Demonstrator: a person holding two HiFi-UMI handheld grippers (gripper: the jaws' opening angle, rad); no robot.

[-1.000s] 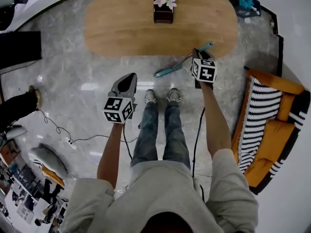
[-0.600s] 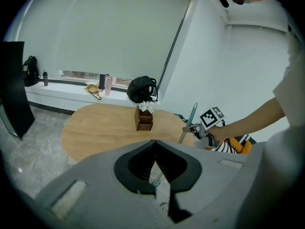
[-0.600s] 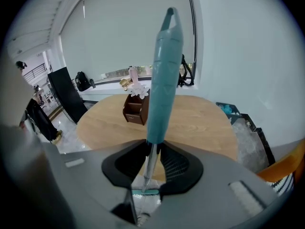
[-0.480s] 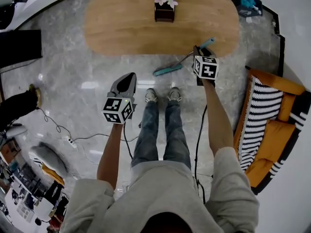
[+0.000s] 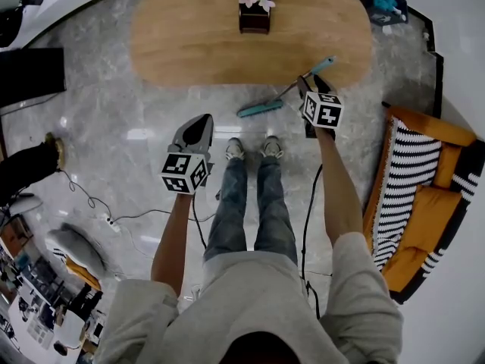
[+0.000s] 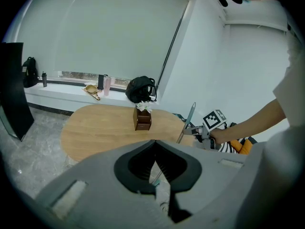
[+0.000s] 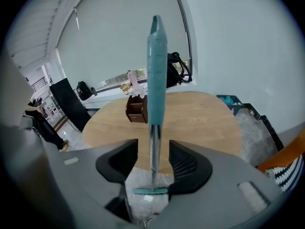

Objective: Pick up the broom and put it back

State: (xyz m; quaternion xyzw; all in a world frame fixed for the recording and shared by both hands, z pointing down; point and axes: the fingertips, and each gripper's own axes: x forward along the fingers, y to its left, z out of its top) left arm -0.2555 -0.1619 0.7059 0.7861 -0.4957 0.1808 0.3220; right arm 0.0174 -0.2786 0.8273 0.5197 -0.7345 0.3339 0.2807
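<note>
The broom (image 5: 284, 94) has a teal handle, a metal shaft and a teal head resting on the floor, and it leans up toward the wooden table's edge. My right gripper (image 5: 309, 84) is around its upper shaft. In the right gripper view the jaws (image 7: 153, 146) have just been opening; the shaft (image 7: 153, 151) stands between them with a gap on each side. The head (image 7: 150, 191) shows below. My left gripper (image 5: 201, 121) hangs over the bare floor to the left, its jaws (image 6: 153, 141) shut on nothing. From there the broom (image 6: 189, 120) is seen ahead at the right.
The oval wooden table (image 5: 189, 44) carries a brown box of flowers (image 5: 255, 17). A striped and orange sofa (image 5: 424, 196) stands at the right. My feet (image 5: 250, 150) are just behind the broom head. Cables (image 5: 98, 207) cross the floor at left, near a black panel (image 5: 30, 74).
The broom's handle tip has tipped a little farther over the table edge and its head has shifted slightly. The right gripper moved a touch to the right. The left gripper stayed put.
</note>
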